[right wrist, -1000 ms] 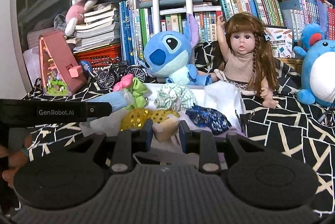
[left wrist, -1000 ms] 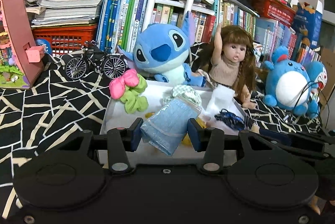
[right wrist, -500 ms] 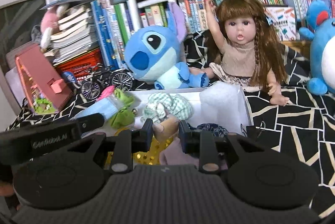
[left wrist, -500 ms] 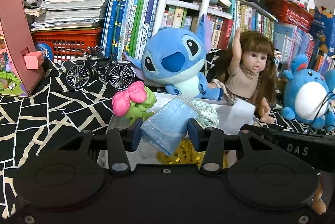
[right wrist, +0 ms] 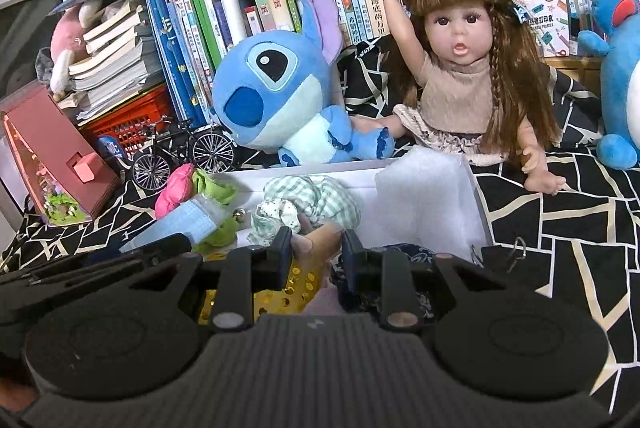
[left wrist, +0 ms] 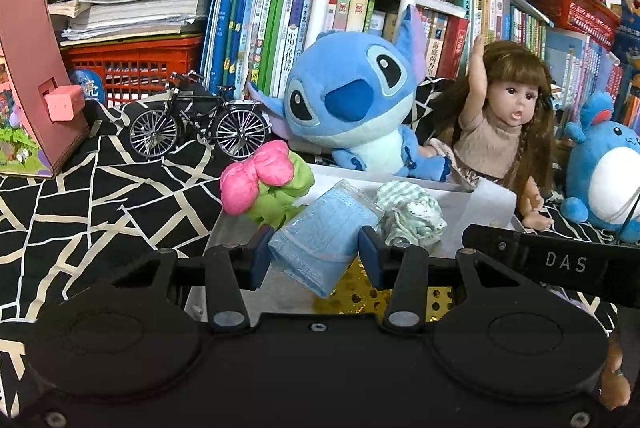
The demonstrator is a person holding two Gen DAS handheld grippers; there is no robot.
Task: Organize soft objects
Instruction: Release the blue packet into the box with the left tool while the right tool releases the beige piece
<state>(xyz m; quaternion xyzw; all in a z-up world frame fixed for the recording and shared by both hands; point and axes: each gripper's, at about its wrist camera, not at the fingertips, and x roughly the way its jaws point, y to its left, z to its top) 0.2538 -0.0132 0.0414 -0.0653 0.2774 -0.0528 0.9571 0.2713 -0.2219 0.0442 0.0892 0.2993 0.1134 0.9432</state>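
My left gripper [left wrist: 314,248] is shut on a blue pack of face masks [left wrist: 320,244] in clear wrap, held over the near left part of a white box [left wrist: 404,184]. My right gripper [right wrist: 316,246] is shut on a small tan soft piece [right wrist: 320,238] above the box's [right wrist: 312,170] front. In the box lie a green checked cloth [right wrist: 316,200], a white foam block [right wrist: 424,196], a gold sequin item [right wrist: 296,284] and a dark blue fabric piece [right wrist: 404,256]. A pink-and-green soft toy [left wrist: 264,184] rests on the box's left rim.
Behind the box sit a blue plush [left wrist: 352,108], a doll [left wrist: 504,132] and a round blue plush [left wrist: 608,180]. A model bicycle [left wrist: 200,120], a red model house [left wrist: 32,80], a red basket [left wrist: 132,64] and book rows stand at the back on the black-and-white cloth [left wrist: 100,196].
Both grippers have moved closer to the toys and over the box, still holding their loads. The right gripper's view has also tilted. The right gripper has moved further into the left wrist view at the right.
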